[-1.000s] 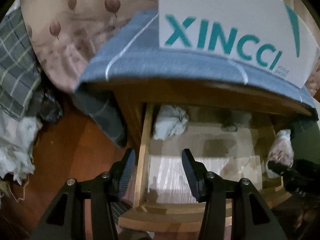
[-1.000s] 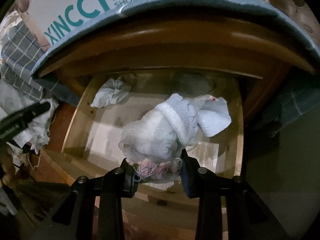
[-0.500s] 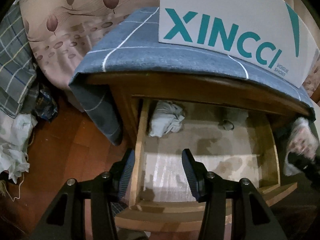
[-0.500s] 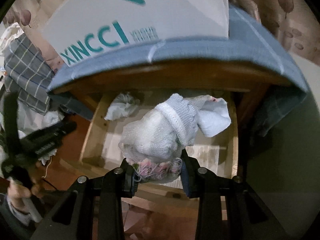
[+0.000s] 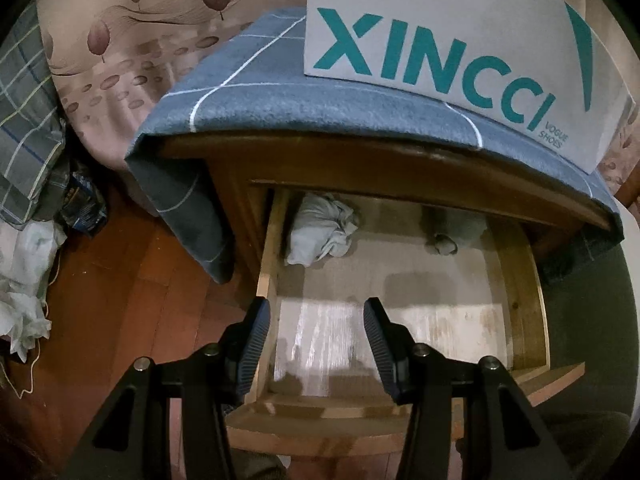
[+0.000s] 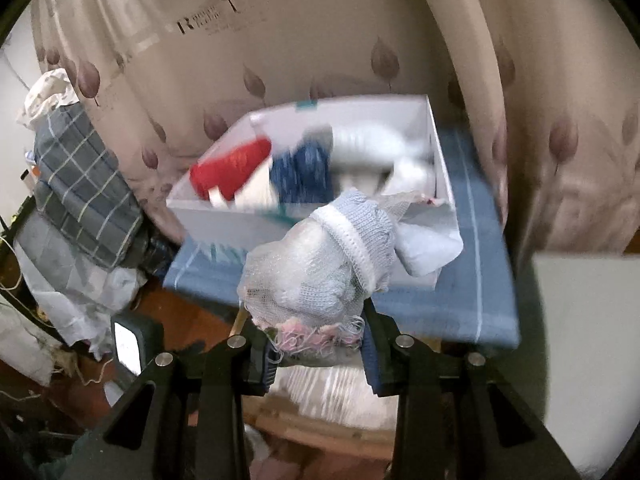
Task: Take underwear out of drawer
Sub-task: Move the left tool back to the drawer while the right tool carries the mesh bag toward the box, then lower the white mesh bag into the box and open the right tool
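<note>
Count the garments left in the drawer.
2: a pale bundle at the back left, a grey piece at the back, partly under the top. More may be hidden there.

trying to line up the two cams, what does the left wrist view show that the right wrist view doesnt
Only the left wrist view: the inside of the open drawer, with a crumpled pale garment at its back left, and the open left gripper hovering over it.

Only the right wrist view: the right gripper shut on a pale blue and white underwear bundle, and the inside of the shoe box, holding red, blue and white items.

Both: the shoe box on the blue checked cloth and the leaf-patterned fabric.
</note>
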Motion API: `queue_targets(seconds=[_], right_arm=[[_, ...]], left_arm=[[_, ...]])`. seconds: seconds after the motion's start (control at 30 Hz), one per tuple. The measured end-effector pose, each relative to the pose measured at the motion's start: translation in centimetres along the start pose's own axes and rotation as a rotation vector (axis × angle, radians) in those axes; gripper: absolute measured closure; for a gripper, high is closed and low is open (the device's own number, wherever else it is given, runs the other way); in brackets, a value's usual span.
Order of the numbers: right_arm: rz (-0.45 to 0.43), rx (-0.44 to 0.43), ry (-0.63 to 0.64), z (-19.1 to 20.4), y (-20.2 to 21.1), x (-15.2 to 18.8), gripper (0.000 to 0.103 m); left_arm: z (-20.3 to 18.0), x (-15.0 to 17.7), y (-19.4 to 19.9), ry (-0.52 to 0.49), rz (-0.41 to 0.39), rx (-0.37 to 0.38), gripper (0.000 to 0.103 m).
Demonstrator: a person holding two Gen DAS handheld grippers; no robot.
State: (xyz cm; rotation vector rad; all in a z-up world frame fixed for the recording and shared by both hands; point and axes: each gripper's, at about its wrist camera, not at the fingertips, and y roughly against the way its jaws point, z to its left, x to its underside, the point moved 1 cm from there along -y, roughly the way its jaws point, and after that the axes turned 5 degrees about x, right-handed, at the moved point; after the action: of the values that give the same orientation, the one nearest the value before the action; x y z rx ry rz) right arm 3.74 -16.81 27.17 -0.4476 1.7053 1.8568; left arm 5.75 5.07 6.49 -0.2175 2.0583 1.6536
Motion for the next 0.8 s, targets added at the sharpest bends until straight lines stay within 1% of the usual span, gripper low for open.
queue_targets(seconds=[0.1, 0.2, 0.3, 0.33, 0.4, 0.6, 0.63, 0.7, 0.77, 0.8], right_arm=[[-0.018, 0.038, 0.021, 0.5, -0.4, -2.7, 0.071], [-0.010, 0.057, 0.025, 0.6, -1.9, -4.6, 0.071], [0.014, 0.093, 0.048, 0.6, -4.0, -6.1, 0.071], [0.037, 0.105, 0.050, 0.5, -5.1, -6.5, 0.071], [0.056, 0.136, 0.058, 0.3, -6.8, -6.9, 0.071], [0.139, 0.184, 0.049, -0.6, -11.2, -6.7, 0.070], [0.168, 0.163, 0.034, -0.8, -12.3, -6.4, 0.070], [0.188, 0.147, 0.013, -1.1, -13.4, -6.0, 0.070], [0.177, 0.155, 0.019, -1.0, -13.9, -6.0, 0.069], [0.178, 0.149, 0.011, -1.1, -14.0, -6.0, 0.067]], left_arm=[[0.2, 0.0, 0.1, 0.007, -0.002, -0.002, 0.053], [0.6, -0.1, 0.1, 0.023, -0.004, -0.001, 0.053], [1.2, -0.2, 0.3, 0.046, -0.014, -0.008, 0.053], [1.3, -0.3, 0.4, 0.050, -0.019, -0.013, 0.053], [1.4, -0.3, 0.5, 0.048, -0.026, -0.018, 0.053], [1.4, -0.5, 0.2, 0.050, -0.005, -0.009, 0.053], [1.4, -0.5, 0.2, 0.052, -0.002, -0.005, 0.053], [1.4, -0.5, 0.2, 0.055, -0.006, 0.002, 0.053], [1.5, -0.6, 0.4, 0.054, -0.017, -0.009, 0.053], [1.6, -0.6, 0.5, 0.057, -0.023, -0.012, 0.053]])
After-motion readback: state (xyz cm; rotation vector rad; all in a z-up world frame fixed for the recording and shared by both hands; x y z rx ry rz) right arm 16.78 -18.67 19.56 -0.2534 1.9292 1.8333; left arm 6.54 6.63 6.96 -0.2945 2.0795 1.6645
